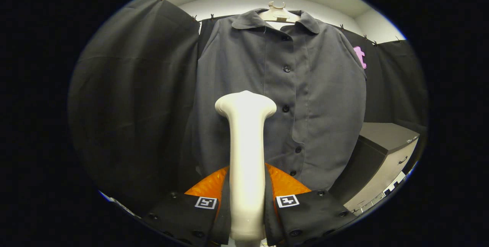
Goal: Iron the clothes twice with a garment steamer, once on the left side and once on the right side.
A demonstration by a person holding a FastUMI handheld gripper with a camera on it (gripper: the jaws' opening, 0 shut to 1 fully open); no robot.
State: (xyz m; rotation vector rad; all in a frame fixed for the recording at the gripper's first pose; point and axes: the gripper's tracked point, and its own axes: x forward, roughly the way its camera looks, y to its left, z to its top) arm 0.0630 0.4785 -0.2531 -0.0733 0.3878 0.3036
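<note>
Garment steamer (246, 155) clamped between hand-held gripper (246, 205) fingers

Steamer held upright before a hanging shirt

The garment steamer (246, 163) stands between the fingers of the gripper (246, 205), both pressing its handle — its head rises just ahead of them, in front of the shirt (305, 98), left of the button line. The shirt hangs on a hanger (278, 13) against the booth's cloth wall (130, 98). A cabinet (386, 155) stands to the right — beyond the shirt's lower edge.
</note>
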